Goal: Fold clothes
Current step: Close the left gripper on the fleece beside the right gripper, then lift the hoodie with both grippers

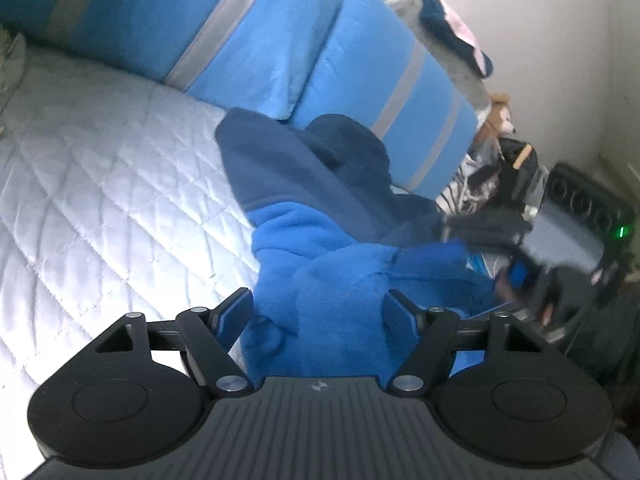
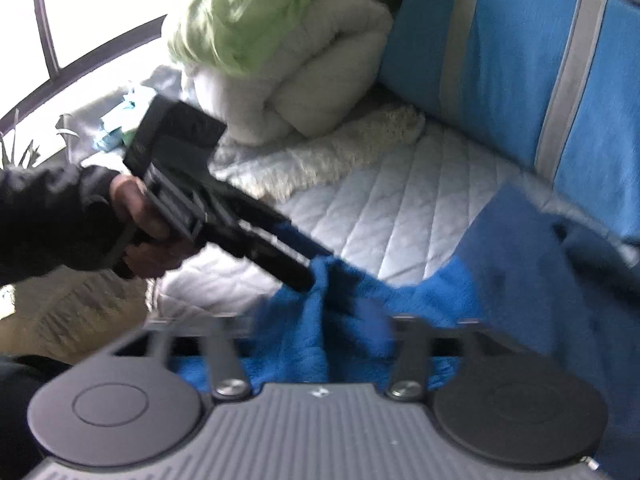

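Observation:
A two-tone fleece garment, bright blue (image 1: 360, 280) and navy (image 1: 312, 160), lies crumpled on the white quilted bed cover (image 1: 100, 184). My left gripper (image 1: 320, 314) hangs over the bright blue part with its jaws wide. Fleece bulges between the blue pads (image 1: 236, 312), and I see no squeeze. The right wrist view shows the left gripper (image 2: 304, 276) from the side in a hand (image 2: 136, 216), tips at the fleece edge (image 2: 340, 288). My right gripper (image 2: 320, 336) is blurred, its fingers far apart over blue fleece. In the left wrist view the right gripper (image 1: 516, 268) is a dark blur.
Blue cushions with grey stripes (image 1: 260, 40) stand along the back of the bed, with clothes piled on top (image 1: 440, 20). White and green blankets (image 2: 280, 60) are heaped by the window (image 2: 48, 20). A plush toy (image 1: 498, 116) and a black device with a green light (image 1: 592, 216) sit beyond the bed's end.

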The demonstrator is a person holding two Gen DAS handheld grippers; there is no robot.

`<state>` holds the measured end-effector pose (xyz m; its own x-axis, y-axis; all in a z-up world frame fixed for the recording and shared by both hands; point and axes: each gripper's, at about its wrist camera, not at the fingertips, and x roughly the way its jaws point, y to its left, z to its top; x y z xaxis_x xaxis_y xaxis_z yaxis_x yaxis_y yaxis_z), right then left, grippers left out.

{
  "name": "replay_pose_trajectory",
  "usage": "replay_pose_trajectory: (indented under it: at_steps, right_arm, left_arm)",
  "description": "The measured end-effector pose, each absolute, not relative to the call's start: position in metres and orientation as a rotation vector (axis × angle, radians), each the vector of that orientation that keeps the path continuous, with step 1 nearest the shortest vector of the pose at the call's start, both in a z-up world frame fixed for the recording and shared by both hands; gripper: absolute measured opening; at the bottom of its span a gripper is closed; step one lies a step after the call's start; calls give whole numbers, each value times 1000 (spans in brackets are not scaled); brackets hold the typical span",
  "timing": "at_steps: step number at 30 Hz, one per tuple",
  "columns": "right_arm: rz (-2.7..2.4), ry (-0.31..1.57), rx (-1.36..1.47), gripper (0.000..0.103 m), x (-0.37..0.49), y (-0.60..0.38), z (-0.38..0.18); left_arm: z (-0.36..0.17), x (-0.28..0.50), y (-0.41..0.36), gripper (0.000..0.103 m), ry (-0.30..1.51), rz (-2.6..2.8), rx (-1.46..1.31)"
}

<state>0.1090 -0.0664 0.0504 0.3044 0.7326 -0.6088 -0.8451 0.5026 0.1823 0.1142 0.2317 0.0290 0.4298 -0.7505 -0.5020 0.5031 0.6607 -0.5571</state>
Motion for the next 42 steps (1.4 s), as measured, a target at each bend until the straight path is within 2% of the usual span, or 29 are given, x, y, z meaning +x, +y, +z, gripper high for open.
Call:
replay_pose_trajectory:
  at_steps: [4, 7, 9, 10, 11, 16, 25, 27, 29, 34, 35, 36, 37, 40, 42]
  right_arm:
    - [1081, 715, -194, 81, 105, -77, 60]
    - [1165, 799, -189, 79, 108, -78, 49]
    - [1177, 833, -192, 54, 110, -77, 39]
    - [1175, 853, -192, 37, 112, -77, 34]
    - [1162, 868, -185, 30, 114, -77, 30]
    - [1117, 850, -185, 18, 114, -70, 25]
    - [1093, 848, -218, 18, 113, -60, 17]
    - [1093, 850, -214, 18, 113, -62, 17]
    - [1094, 854, -208, 18, 114, -65, 17]
    - [1095, 858, -203, 18, 112, -67, 18]
    - [1094, 858, -204, 18, 112, -67, 18]
    - [1094, 858, -203, 18, 113, -66, 19]
    - [1094, 857, -202, 19, 113, -66, 20]
    - [1097, 843, -205, 28, 111, -66, 25]
    - [1108, 800, -208, 47, 106, -69, 34]
  left_arm:
    - [40, 101, 216, 72, 751, -803, -209]
    - [39, 102, 207, 72, 761, -826, -154]
    - [34, 107, 208, 72, 785, -838, -167]
    - [31, 111, 209, 72, 793, -844, -180]
    - [30, 113, 211, 72, 791, -836, -190]
    - [35, 108, 209, 72, 771, -896, -211]
    - [38, 106, 208, 70, 762, -937, -207]
    - [37, 107, 210, 55, 762, -926, -201]
    - [37, 107, 211, 50, 761, -916, -195]
    - [38, 107, 210, 50, 777, -943, -136]
    - [38, 107, 208, 40, 784, -945, -111]
    - [38, 106, 207, 22, 789, -946, -88]
    - [40, 104, 205, 21, 782, -942, -69]
    - [47, 92, 200, 18, 739, -926, -13]
    - [56, 81, 201, 17, 695, -905, 11]
